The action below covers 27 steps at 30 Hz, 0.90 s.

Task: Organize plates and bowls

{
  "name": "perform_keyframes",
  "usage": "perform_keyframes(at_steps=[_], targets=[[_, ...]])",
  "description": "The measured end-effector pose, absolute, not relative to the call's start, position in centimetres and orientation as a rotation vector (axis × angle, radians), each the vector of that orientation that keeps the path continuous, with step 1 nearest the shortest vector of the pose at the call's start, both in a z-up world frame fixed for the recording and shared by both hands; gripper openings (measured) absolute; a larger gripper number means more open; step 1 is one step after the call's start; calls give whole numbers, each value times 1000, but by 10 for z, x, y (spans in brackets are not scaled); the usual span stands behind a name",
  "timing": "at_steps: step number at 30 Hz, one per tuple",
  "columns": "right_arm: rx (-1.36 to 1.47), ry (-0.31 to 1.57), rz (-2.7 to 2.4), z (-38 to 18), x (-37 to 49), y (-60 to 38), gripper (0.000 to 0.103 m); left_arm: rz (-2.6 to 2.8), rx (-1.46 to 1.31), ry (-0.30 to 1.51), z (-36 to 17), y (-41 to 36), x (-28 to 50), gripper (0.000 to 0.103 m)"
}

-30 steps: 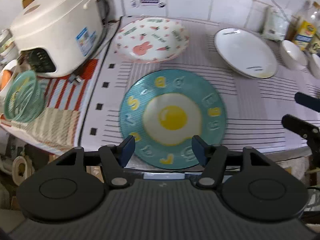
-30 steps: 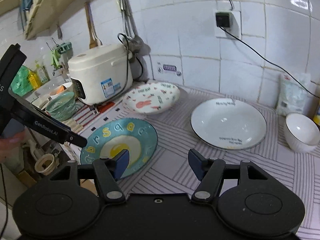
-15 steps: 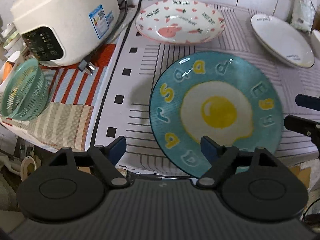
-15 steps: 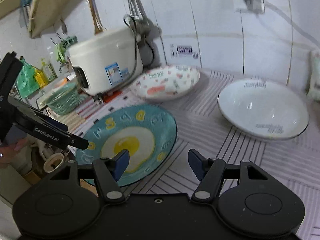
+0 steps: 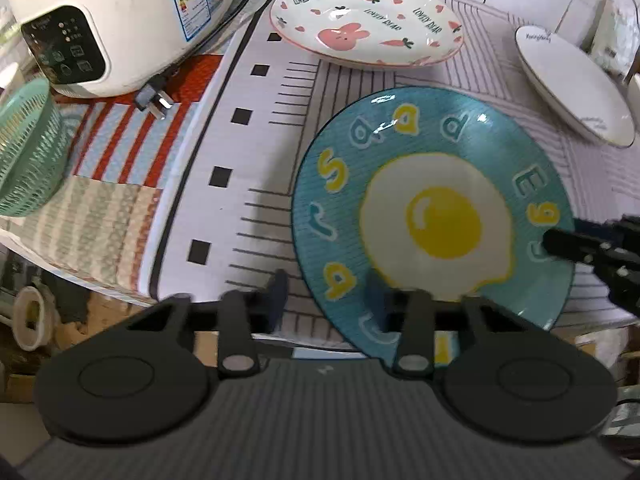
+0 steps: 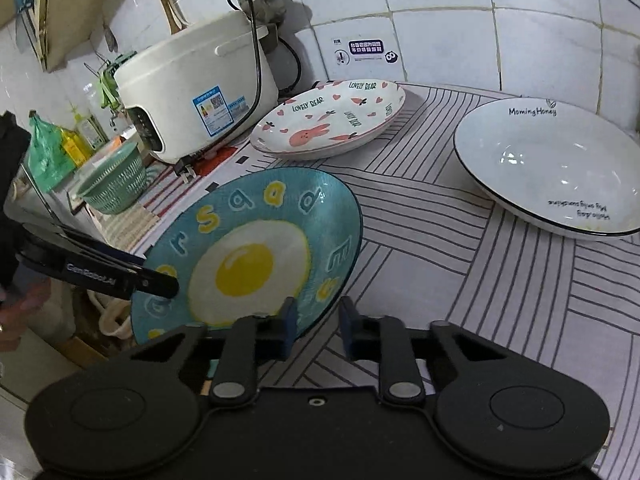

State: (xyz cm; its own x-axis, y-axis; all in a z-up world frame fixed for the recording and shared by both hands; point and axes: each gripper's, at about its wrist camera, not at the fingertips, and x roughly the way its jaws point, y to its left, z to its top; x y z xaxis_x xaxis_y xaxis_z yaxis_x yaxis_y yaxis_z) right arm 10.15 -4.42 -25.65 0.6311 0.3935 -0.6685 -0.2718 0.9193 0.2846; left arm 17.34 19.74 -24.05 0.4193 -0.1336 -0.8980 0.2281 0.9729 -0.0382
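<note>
Blue plate: a round teal plate (image 5: 432,216) with a fried egg painted in the middle and yellow and blue letters round its rim. It lies at the near edge of the desk (image 6: 480,280), its near rim jutting out past that edge.
Rabbit plate: a white plate (image 5: 366,24) with a pink rabbit, hearts, carrots and the words "LOVELY BEAR", behind the blue plate and apart from it.
White plate: a deep white plate (image 6: 552,164) with a thin dark rim and the words "Morning Honey", to the right, well apart from the other two; nothing lies in it.
Left gripper: the left gripper (image 5: 326,300) sits at the blue plate's near left rim; its fingers stand partly apart, one over the striped cloth, one over the plate. I cannot tell if they touch it.
Right gripper: the right gripper (image 6: 318,326) is at the plate's right rim, its fingers narrowly apart, one on each side of the rim, not pressed together.
Rice cooker: a white rice cooker (image 6: 196,92) stands at the back left, its plug (image 5: 154,100) lying loose on the cloth.
Green basket: a mint mesh basket (image 6: 114,182) sits left of the cooker, near the desk edge.
Open room: bare striped cloth lies between the blue plate and the white plate.
</note>
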Motion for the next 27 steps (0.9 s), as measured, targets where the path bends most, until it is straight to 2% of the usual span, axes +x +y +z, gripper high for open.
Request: perform_keyframes(at_steps=[1, 7, 15, 27], targets=[[170, 808, 380, -256, 103, -45, 22, -225, 87, 1117, -241, 197, 174, 29], [260, 846, 384, -261, 110, -52, 20, -202, 83, 1102, -243, 193, 172, 29], [354, 882, 412, -273, 121, -56, 20, -182, -34, 1123, -246, 200, 179, 37], [306, 878, 406, -256, 105, -79, 21, -303, -86, 1043, -231, 177, 149, 36]])
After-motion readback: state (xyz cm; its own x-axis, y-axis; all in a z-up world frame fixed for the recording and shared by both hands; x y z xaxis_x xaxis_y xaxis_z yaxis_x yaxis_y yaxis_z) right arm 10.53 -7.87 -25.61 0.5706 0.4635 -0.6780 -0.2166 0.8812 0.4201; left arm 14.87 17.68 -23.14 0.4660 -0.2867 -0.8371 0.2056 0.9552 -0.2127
